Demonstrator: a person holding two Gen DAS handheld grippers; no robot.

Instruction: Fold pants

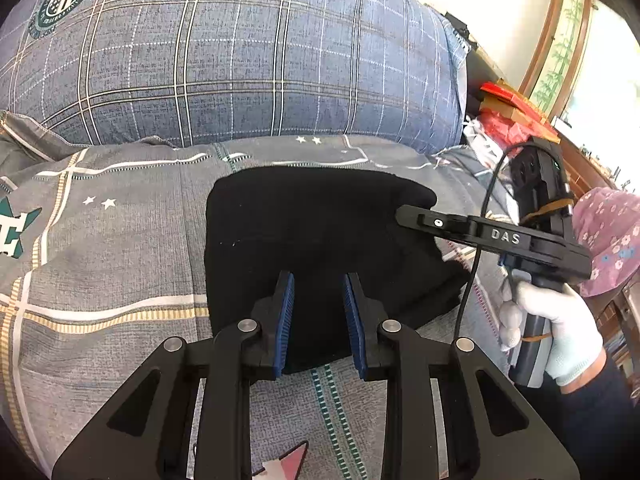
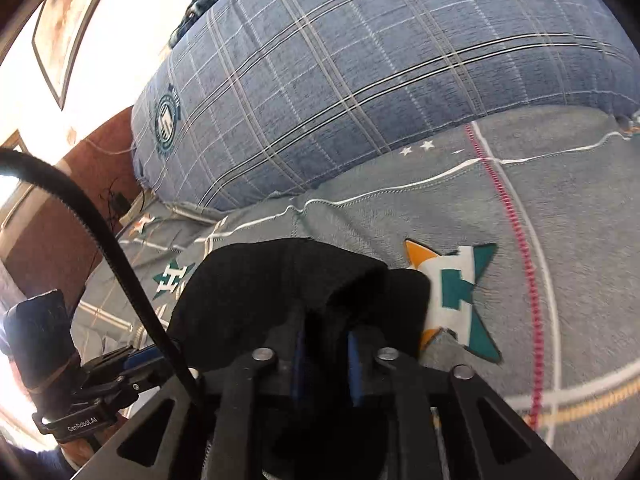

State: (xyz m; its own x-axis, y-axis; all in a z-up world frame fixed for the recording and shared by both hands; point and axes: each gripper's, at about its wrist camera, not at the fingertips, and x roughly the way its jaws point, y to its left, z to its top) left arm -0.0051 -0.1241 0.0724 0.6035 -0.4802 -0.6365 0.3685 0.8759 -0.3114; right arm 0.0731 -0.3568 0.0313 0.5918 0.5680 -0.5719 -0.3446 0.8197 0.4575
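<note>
The black pants [image 1: 320, 236] lie folded into a compact block on the grey patterned bedsheet [image 1: 120, 260]. My left gripper [image 1: 319, 280] is open and empty, its blue pads just over the near edge of the pants. My right gripper [image 1: 404, 212] comes in from the right, its tip at the pants' right edge. In the right wrist view the black pants [image 2: 280, 288] bunch over and between the right gripper's fingers [image 2: 324, 344]; the jaws stand slightly apart with cloth between them, and the fingertips are hidden by the cloth.
A large blue plaid pillow [image 1: 240, 52] lies behind the pants. A gloved hand [image 1: 560, 328] holds the right gripper's handle. Red boxes [image 1: 512, 108] and a pink floral cloth [image 1: 608, 236] sit at the bed's right side. A framed picture [image 1: 560, 36] hangs on the wall.
</note>
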